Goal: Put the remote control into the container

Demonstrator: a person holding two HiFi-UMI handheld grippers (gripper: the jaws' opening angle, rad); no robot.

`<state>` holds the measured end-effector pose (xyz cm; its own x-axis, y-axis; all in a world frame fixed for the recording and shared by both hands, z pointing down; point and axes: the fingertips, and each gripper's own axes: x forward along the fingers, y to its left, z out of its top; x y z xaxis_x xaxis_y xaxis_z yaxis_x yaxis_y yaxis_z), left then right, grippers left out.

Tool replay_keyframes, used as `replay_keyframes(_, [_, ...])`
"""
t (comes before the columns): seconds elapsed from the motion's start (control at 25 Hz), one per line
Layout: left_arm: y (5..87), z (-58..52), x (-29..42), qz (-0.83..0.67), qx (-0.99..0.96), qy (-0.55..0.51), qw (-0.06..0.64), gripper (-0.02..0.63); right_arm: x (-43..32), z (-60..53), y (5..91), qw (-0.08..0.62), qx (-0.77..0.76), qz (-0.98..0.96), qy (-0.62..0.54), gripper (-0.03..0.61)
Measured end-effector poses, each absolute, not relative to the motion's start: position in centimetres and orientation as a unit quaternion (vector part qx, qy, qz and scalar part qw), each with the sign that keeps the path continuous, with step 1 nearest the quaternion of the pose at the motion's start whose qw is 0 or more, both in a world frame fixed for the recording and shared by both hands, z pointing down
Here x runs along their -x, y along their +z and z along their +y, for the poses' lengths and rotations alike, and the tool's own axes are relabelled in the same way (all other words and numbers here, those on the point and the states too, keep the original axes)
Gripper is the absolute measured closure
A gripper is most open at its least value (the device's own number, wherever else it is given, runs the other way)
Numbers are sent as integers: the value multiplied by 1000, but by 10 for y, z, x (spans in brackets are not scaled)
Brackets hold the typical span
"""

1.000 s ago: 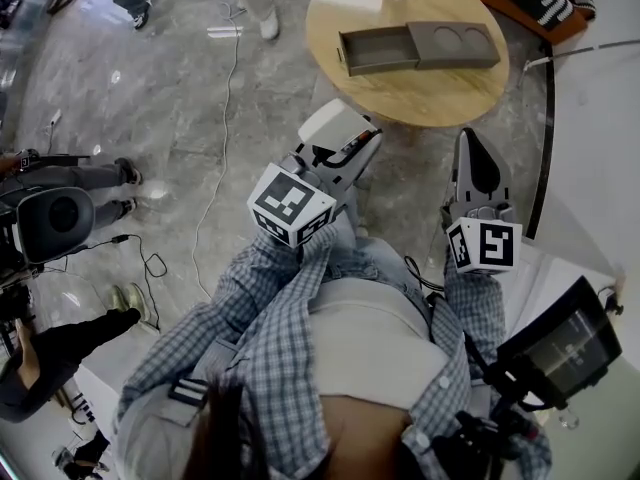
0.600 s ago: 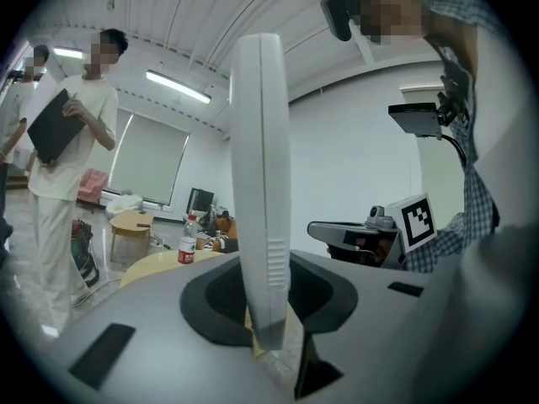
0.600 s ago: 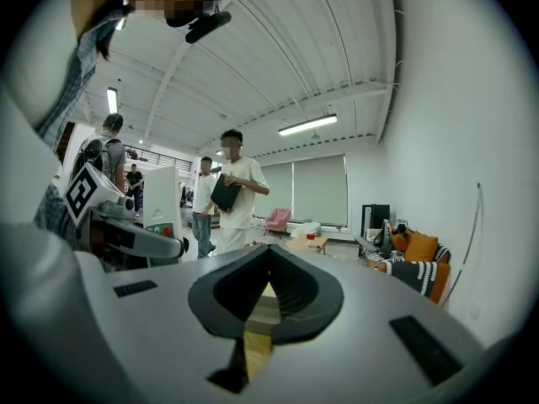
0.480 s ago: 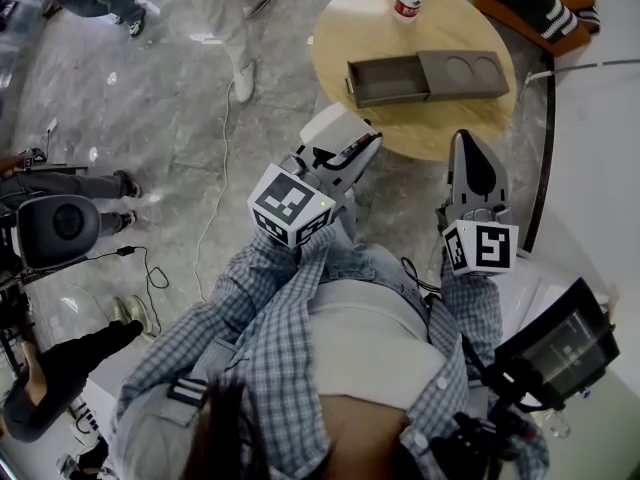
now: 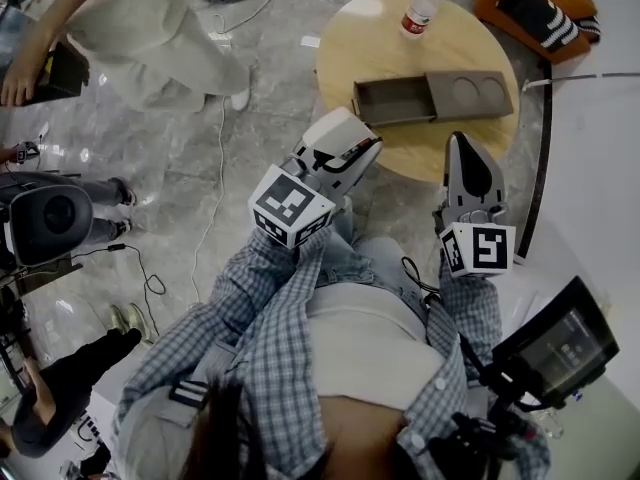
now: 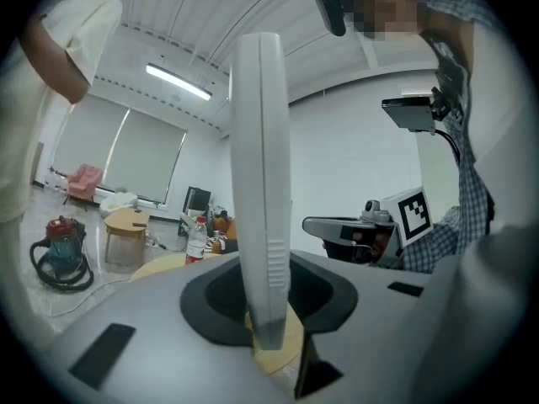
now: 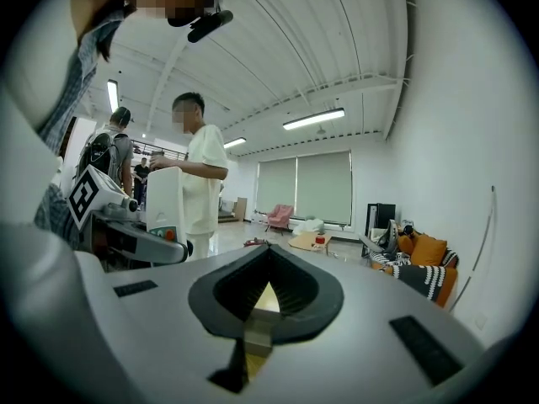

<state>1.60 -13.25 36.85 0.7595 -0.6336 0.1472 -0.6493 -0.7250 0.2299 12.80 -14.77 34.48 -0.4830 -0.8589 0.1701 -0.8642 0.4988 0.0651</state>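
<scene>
Now my left gripper point(image 6: 269, 343) clamps the white remote control point(image 6: 259, 183) upright, ready to drop into the open container point(image 5: 395, 100) on the round table point(image 5: 425, 158), upper right; my right gripper point(image 7: 257, 318) is closed, empty, spare.

— What's between the jaws of the right tool point(image 7: 268, 259)?
— Nothing; they're pressed together.
— And beyond?
— The left tool point(image 7: 126, 236), at the left, grips a white remote control point(image 7: 166, 205) upright. A person point(image 7: 204, 183) in a pale shirt stands behind.
</scene>
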Motion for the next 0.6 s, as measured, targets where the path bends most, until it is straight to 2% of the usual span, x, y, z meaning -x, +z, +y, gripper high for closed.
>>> replay_keyframes(0.24, [373,-130,-24,-344,-929,25,136,514,-125,-138,338,44,-463,-885,34,572])
replay_keyframes(0.6, [401,-112,-22,-333,-930,43,149,514,-81,-114,369,96,-353,-930,42,572])
